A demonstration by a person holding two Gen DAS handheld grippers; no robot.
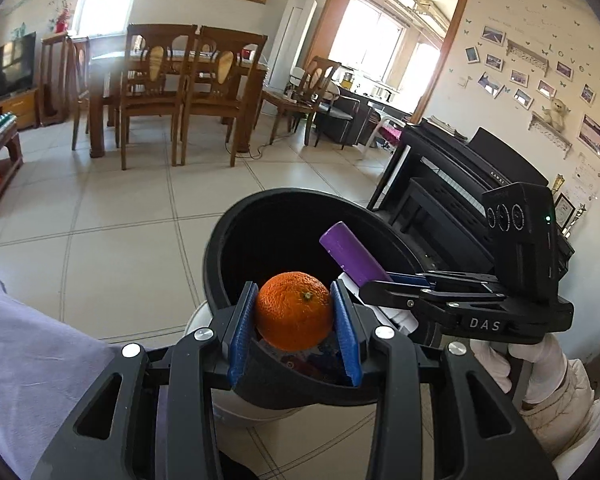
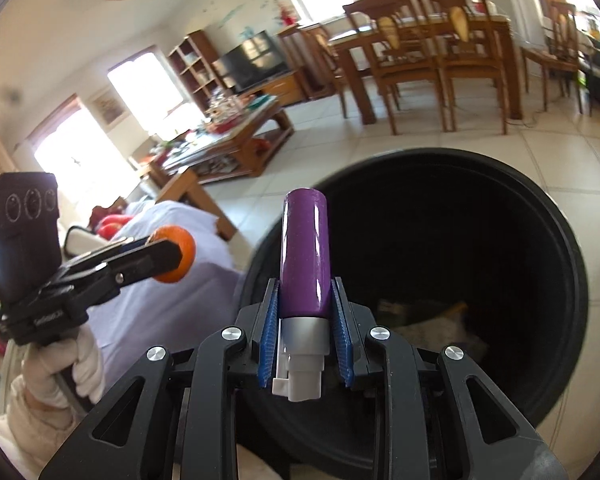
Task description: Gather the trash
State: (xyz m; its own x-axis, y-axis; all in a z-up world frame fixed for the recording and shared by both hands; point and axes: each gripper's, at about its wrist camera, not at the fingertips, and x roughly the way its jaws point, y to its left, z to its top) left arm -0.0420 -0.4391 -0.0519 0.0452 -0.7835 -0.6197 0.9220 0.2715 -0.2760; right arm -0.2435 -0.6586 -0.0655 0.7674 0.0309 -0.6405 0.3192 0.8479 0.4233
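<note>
My left gripper (image 1: pixel 294 316) is shut on an orange (image 1: pixel 294 310) and holds it over the near rim of a black trash bin (image 1: pixel 236 224). My right gripper (image 2: pixel 305 312) is shut on a purple tube with a white pump base (image 2: pixel 305 248) and holds it over the bin's rim (image 2: pixel 572 248). In the left wrist view the purple tube (image 1: pixel 352 254) reaches into the bin mouth from the right, with the right gripper (image 1: pixel 380 282) behind it. In the right wrist view the left gripper (image 2: pixel 176 254) and the orange (image 2: pixel 182 252) are at the left. Some trash (image 2: pixel 424 320) lies in the bin.
The bin stands on a tiled floor (image 1: pixel 120 240). A black piano (image 1: pixel 460 184) is at the right of the bin. A dining table with chairs (image 1: pixel 168 92) stands further back. A low coffee table (image 2: pixel 228 144) with clutter and a lilac-covered seat (image 2: pixel 172 280) are at the left.
</note>
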